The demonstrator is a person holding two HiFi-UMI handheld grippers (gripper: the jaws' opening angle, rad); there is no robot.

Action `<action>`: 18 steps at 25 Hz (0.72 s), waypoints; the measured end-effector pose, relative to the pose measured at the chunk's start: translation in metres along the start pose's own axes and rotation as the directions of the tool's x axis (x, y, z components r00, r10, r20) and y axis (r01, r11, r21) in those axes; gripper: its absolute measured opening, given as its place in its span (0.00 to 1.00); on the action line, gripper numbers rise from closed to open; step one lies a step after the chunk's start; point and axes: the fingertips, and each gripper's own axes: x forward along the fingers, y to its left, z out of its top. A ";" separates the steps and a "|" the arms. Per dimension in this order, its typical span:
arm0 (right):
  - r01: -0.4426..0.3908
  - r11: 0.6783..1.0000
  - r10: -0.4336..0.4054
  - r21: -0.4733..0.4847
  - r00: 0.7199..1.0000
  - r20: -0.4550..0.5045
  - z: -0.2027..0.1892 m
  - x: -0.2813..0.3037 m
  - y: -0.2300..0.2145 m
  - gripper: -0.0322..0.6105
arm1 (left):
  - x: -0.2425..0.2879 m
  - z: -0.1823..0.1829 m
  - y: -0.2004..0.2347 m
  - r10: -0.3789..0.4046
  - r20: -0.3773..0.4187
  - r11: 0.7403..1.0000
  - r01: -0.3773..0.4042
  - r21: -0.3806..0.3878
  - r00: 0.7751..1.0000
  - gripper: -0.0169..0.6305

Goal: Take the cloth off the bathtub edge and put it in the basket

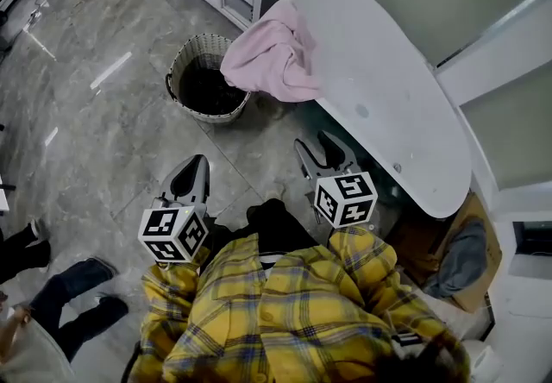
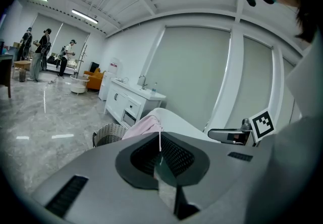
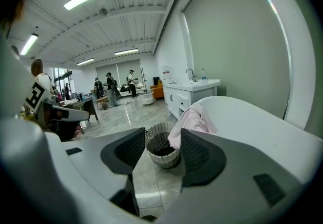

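A pink cloth (image 1: 274, 58) drapes over the bathtub (image 1: 388, 88) rim, overhanging the wicker basket (image 1: 185, 53) beside it. Both grippers point toward it from well apart. The left gripper (image 1: 195, 170) is closed and empty. The right gripper (image 1: 317, 147) is spread and empty, likely ready to grasp.

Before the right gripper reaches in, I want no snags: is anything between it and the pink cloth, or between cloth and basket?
Nothing visible. Only grey marble floor lies between the open right gripper and the crumpled pink cloth on the white bathtub rim; the round woven basket stands open right beside it.
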 end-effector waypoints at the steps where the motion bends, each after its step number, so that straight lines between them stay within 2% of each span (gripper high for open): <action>1: -0.001 1.000 0.001 -0.002 1.000 -0.004 0.001 0.009 -0.003 0.38 | 0.004 0.001 0.003 0.005 -0.001 1.000 -0.005 -0.001 1.000 0.06; 12: -0.048 0.998 0.045 -0.030 0.995 -0.084 0.012 0.131 -0.058 0.41 | 0.081 0.025 0.047 0.079 0.021 0.997 -0.078 -0.027 0.997 0.06; 18: -0.076 0.996 0.069 -0.046 0.988 -0.141 0.015 0.201 -0.097 0.41 | 0.136 0.031 0.068 0.126 -0.005 0.991 -0.126 -0.048 0.992 0.06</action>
